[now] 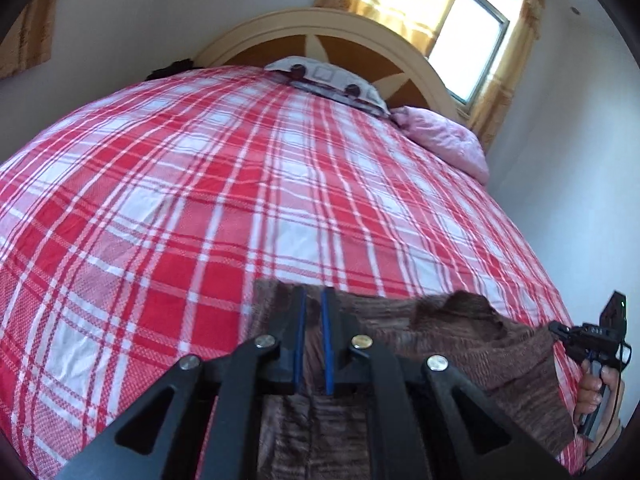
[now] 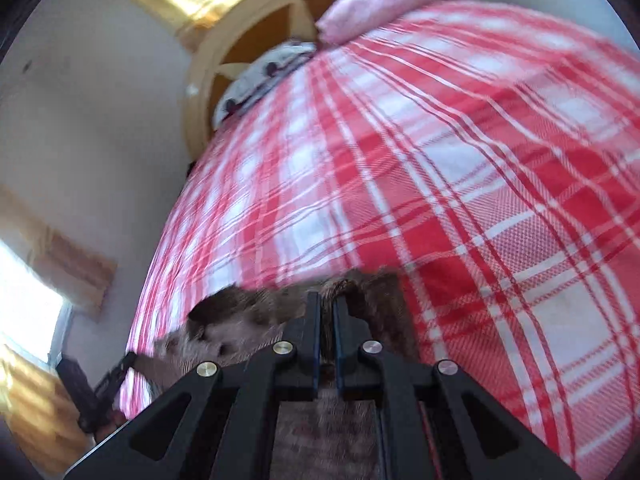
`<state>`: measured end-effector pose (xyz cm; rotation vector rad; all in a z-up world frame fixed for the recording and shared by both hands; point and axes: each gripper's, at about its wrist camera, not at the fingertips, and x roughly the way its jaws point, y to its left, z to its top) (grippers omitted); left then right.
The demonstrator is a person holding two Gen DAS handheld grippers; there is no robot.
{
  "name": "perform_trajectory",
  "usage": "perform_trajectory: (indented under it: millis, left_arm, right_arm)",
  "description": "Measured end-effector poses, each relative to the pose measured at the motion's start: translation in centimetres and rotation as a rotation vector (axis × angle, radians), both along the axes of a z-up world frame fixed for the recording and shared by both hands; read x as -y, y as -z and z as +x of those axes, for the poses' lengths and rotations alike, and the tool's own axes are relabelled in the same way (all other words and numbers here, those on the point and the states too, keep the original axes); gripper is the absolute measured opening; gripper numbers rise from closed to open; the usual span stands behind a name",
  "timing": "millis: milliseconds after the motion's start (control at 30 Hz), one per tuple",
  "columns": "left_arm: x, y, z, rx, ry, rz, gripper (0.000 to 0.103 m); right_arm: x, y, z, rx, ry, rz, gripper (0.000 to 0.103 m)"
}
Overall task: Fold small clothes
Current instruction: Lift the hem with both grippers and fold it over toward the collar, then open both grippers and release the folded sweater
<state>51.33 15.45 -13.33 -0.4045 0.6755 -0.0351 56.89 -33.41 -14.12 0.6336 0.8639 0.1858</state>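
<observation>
Red plaid bedspread (image 1: 248, 184) fills both views. Left claw (image 1: 313, 336) is pinching one upper corner of the brown knit garment (image 1: 460, 344); right claw (image 2: 327, 332), blurred, seems clamped on the other. Holding both corners stretches the top edge, probably so it lies flat near the bed's foot for folding.

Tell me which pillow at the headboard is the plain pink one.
The pink pillow nearest the window; the other pillow is white with dark patterned shapes.
</observation>
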Motion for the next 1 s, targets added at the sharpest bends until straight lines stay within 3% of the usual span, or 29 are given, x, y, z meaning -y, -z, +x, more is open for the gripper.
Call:
perform_trajectory:
  millis: [100,133,233,267,300,400,433,533,600,733,867,1000]
  left_arm:
    - [-0.9,-0.1,0.2,-0.007,-0.032,-0.025,0.009]
    - [-0.9,-0.2,-0.1,-0.008,-0.019,-0.047,0.009]
    - [1.0,-0.8,-2.0,-0.016,0.073,-0.012,0.014]
    - [2.3,-0.9,-2.9,-0.031,0.125,0.025,0.017]
    - [3.2,-0.9,-3.8,-0.038,0.166,0.050,0.026]
    - [6.3,-0.4,-6.0,-0.077,0.280,0.157,0.072]
    - [7.3,0.0,-6.4,-0.085,0.306,0.200,0.075]
    - [8.6,0.7,-6.4,-0.107,0.328,0.287,0.074]
    - [9.0,1.5,-5.3,-0.165,0.349,0.284,0.076]
    - [8.6,2.8,-2.7,-0.264,0.312,0.332,0.076]
    - [7.9,2.9,-0.1,-0.277,0.261,0.377,0.077]
    - [4.8,1.5,2.5,-0.231,0.096,0.322,0.077]
  right_arm:
    - [0.6,0.2,0.4,0.027,0.042,0.006,0.009]
    - [0.9,0.1,0.4,0.037,0.048,0.013,0.017]
    - [0.8,-0.8,-0.7,0.054,0.046,-0.007,0.071]
    - [0.4,-1.2,-1.3,0.061,0.031,-0.024,0.073]
    - [-0.2,-1.7,-1.9,0.058,-0.001,-0.047,0.073]
    - [-3.6,-3.0,-3.9,0.092,-0.187,-0.037,0.073]
    - [-5.4,-3.0,-4.4,0.087,-0.266,-0.046,0.073]
    - [-10.5,-1.8,-4.7,0.002,-0.423,-0.144,0.073]
    - [-12.6,-0.7,-4.4,-0.040,-0.489,-0.162,0.073]
    - [-15.4,1.5,-2.5,-0.120,-0.535,-0.152,0.073]
    - [-16.2,1.5,-0.2,-0.116,-0.496,-0.176,0.073]
    - [-16.1,-1.5,2.2,0.016,-0.408,-0.206,0.073]
